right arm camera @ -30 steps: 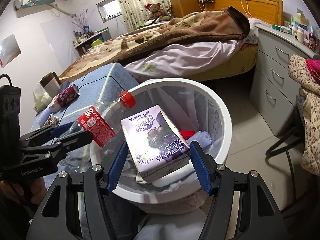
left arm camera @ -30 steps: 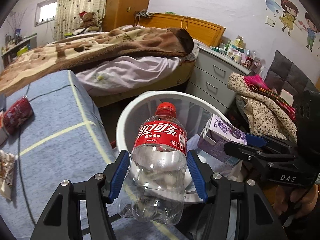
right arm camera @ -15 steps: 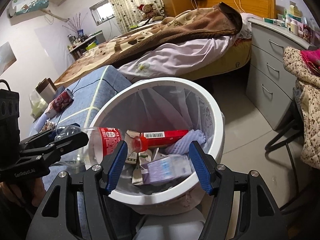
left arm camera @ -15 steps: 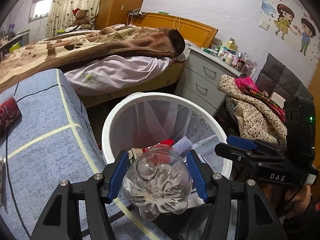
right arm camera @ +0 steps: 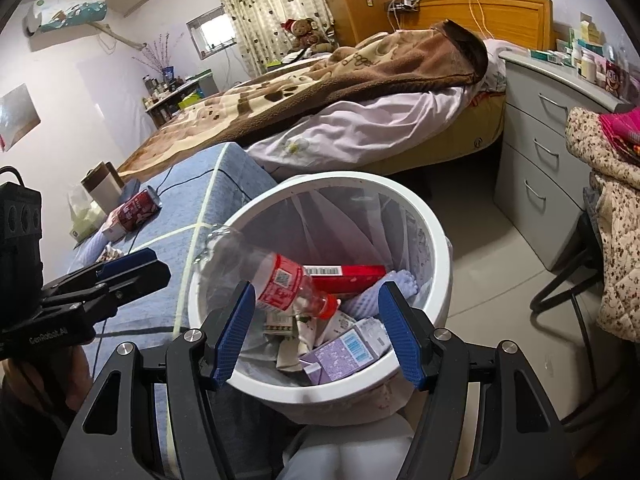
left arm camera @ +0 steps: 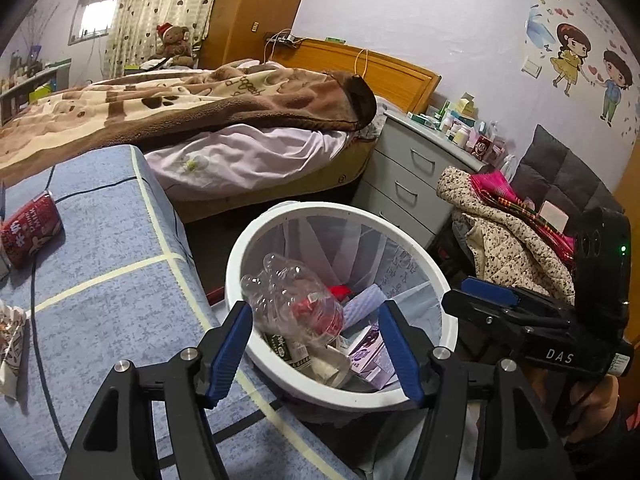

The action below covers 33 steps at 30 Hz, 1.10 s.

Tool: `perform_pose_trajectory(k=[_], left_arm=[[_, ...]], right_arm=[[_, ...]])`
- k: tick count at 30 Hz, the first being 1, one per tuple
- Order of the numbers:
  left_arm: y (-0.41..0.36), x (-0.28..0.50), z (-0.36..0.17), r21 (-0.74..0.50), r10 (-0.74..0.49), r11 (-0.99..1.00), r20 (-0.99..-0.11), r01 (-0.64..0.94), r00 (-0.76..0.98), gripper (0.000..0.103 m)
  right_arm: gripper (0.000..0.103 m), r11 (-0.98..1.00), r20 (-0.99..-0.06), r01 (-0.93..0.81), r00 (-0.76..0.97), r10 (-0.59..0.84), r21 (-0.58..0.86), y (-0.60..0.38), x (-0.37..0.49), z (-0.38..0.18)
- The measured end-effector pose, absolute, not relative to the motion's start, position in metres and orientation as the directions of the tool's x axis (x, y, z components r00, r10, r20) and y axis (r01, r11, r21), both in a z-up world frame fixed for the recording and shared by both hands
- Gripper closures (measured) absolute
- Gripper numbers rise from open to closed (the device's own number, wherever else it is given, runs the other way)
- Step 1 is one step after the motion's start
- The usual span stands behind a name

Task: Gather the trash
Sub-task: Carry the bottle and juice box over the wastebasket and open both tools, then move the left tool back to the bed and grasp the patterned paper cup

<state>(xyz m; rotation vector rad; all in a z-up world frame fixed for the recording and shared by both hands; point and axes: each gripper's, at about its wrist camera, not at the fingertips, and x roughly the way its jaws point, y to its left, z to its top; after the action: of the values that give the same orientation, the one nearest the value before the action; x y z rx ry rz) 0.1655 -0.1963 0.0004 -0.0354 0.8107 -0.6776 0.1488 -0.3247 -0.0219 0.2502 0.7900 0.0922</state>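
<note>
Both grippers, left (left arm camera: 316,352) and right (right arm camera: 318,332), gape empty (left jaws just widened) above the bin's rim (right arm camera: 440,248); the bottle (right arm camera: 276,276) lies inside.

light: soft daylight is coming through the small curtained window (left arm camera: 94,20) | glare: window is blowing out | edges: fisheye is bending, corners are darkening | focus: sharp
</note>
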Motion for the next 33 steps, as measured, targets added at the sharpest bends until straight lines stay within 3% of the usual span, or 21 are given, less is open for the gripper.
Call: perform_pose_trajectory(k=[33], left_arm=[[-0.050,0.123,-0.006,-0.201,-0.291,0.957,-0.682,0.210,0.671,0.040]], right_arm=[[0.037,0.933,-0.687,-0.257,0.631,0.361,0.254,-0.219,0.159,-0.013]])
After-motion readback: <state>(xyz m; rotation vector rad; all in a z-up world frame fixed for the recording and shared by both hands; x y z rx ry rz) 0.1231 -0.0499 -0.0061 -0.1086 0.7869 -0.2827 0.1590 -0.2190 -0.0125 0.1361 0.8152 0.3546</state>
